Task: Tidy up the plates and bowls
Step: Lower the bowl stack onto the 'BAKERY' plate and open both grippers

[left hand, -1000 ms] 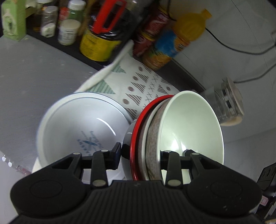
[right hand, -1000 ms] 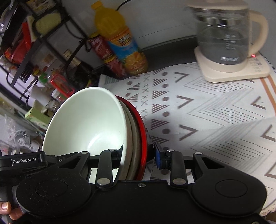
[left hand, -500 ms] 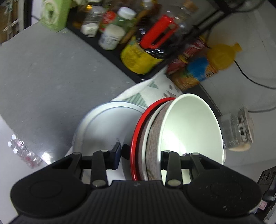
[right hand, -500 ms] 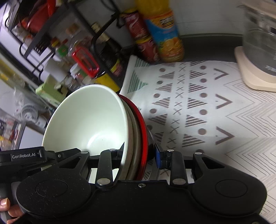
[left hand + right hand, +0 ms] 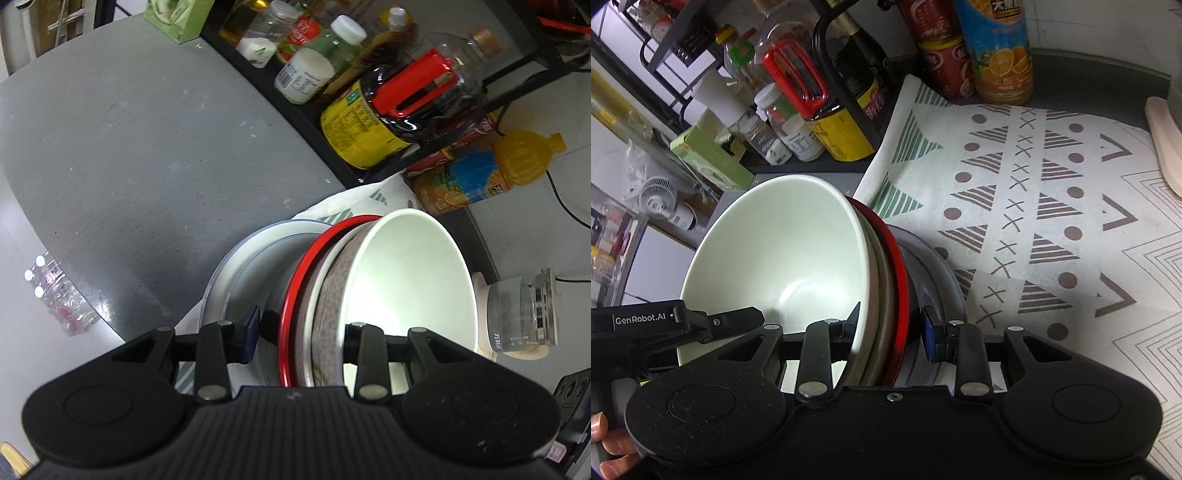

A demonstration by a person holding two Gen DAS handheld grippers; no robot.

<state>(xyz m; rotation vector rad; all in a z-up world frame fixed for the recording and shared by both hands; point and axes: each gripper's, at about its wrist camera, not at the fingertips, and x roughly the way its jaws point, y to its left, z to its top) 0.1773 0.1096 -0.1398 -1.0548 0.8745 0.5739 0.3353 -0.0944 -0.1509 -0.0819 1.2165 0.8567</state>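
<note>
Both grippers hold one nested stack of bowls from opposite sides. A pale green-white bowl (image 5: 406,280) (image 5: 783,254) sits inside a speckled bowl (image 5: 332,295) and a red-rimmed bowl (image 5: 295,295) (image 5: 899,266). My left gripper (image 5: 299,338) is shut on the stack's rims, as is my right gripper (image 5: 890,328). The stack is tilted on edge, over a white plate (image 5: 236,280) (image 5: 942,273) that lies on the patterned cloth (image 5: 1052,221). The plate's middle is hidden by the stack.
A black rack of sauce bottles and jars (image 5: 369,92) (image 5: 812,110) stands behind. An orange juice bottle (image 5: 491,173) (image 5: 997,55), a red can (image 5: 942,62) and a glass kettle (image 5: 521,314) stand near the wall. The grey counter (image 5: 129,147) spreads to the left.
Both grippers have carried the bowl stack leftward toward the rack and over the white plate, which now sits mostly hidden behind the stack. The grip is unchanged.
</note>
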